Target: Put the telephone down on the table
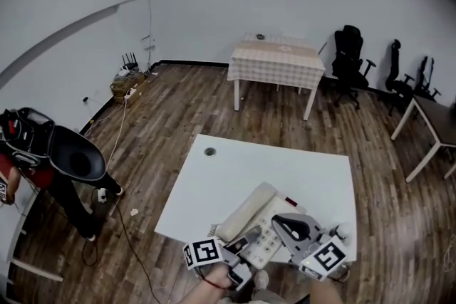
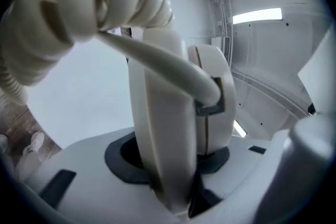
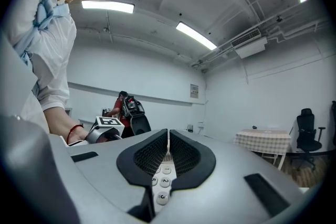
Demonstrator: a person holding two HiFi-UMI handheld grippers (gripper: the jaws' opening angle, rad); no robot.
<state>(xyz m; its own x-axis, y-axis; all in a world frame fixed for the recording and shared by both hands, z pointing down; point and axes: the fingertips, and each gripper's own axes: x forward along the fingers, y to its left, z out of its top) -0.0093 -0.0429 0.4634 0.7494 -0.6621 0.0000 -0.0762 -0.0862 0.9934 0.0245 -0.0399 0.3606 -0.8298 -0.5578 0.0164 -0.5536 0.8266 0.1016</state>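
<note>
Left tongs (image 2: pixel 170 165) clamp cream handset (image 2: pixel 163 113) by coiled cord (image 2: pixel 79 13); telephone (image 1: pixel 267 238) at near edge of white surface (image 1: pixel 235 174). Right tongs (image 3: pixel 167 152) pressed together, holding nothing, just over keypad (image 3: pixel 164 182).

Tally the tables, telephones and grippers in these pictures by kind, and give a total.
tables: 3 (white table, checked table, brown table)
telephone: 1
grippers: 2 (left gripper, right gripper)
total: 6
</note>
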